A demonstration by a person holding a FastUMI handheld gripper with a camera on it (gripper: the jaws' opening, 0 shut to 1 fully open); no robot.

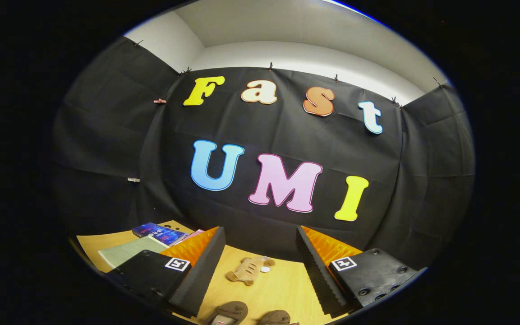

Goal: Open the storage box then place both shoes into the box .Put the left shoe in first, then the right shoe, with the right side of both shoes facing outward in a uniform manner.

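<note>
— Where's everything from where you stand?

— Start with the wooden table (282, 289): it runs out ahead of the gripper (260, 266) toward the black cloth wall. Off beyond the left finger lies a stack of books (160, 234) beside a green folder (129, 250). I can't make out a storage box anywhere from here.

— And the shoes?

— Two dark brown shoes (230, 311) lie low down, close in under the gripper, between the fingers and nearer than their tips. One sits just to the left of the midline, the other (275, 317) just to the right. Only their near ends show, so I can't tell which is the left shoe or how their long axes run.

— What's that tan thing further out?

— A small soft toy-like object (248, 270), lying flat on the table between the fingertips, with a little white piece (265, 269) touching its right side.

— The gripper itself?

— Fingers spread wide, nothing between the pads, holding nothing.

— So what does the next move hinge on?

— I'd judge the gripper is aimed high, at the wall; the shoes are below and close, so it must tip downward to find them, and the box has to be located first.
</note>
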